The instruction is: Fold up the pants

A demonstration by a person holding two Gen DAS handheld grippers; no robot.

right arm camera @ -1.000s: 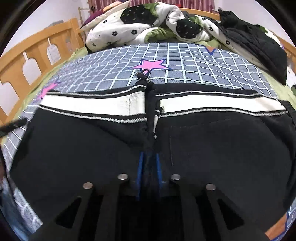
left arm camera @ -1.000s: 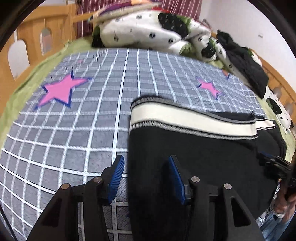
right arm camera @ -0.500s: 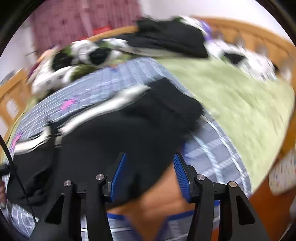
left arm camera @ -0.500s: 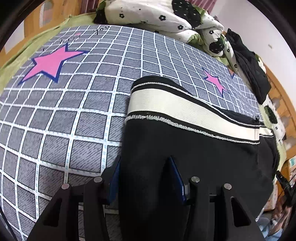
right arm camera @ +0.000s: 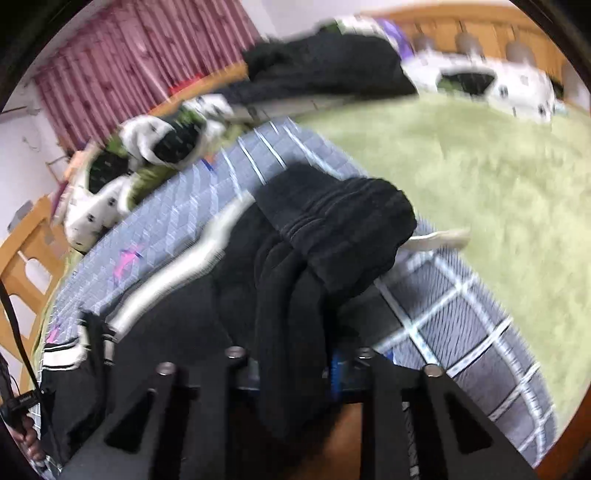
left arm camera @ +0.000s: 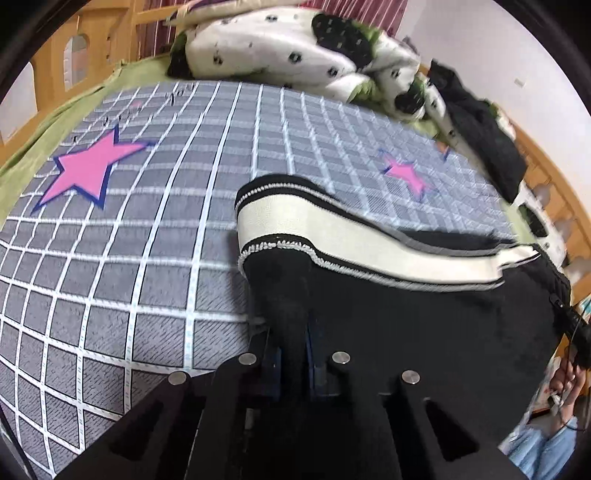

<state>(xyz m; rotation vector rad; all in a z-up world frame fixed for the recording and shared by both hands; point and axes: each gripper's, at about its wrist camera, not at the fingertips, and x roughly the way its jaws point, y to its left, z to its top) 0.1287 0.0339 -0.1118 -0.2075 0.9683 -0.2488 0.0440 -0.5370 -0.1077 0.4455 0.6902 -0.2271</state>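
Pants: black fleece pants [left arm camera: 424, 332] with a broad cream waistband [left arm camera: 332, 236] edged in black-and-white stitching lie on the bed, filling the lower right of the left wrist view; in the right wrist view the same pants [right arm camera: 207, 325] run from lower left to centre.
Waistband: its left end stands lifted off the blanket in the middle of the left wrist view, curving back toward the right edge.
Left tool: the left tool [left arm camera: 291, 350] sits at the bottom centre of its view, its blue-padded jaws closed tight on a ridge of black cloth at the pants' left edge, just below the waistband.
Right tool: the right tool [right arm camera: 295, 365] is at the bottom centre of its view; its jaws are closing, with a thick bunch of black cloth between them, and a blue pad [right arm camera: 337, 373] shows on the right of the bunch.
Pant leg: a ribbed black cuff [right arm camera: 343, 229] rises above the right tool, folded over near the centre of the frame; this view is blurred.
Blanket: a grey blanket with a white grid and pink stars [left arm camera: 129, 258] lies under the pants, one large star [left arm camera: 88, 170] at upper left.
Bed: a green sheet [right arm camera: 498, 177] covers the right half of the right wrist view, framed by a wooden bed rail [right arm camera: 480, 33].
Bedding: a white quilt with black flowers [left arm camera: 280, 48] is heaped at the top of the left wrist view, dark clothes [left arm camera: 480, 125] beside it at upper right.
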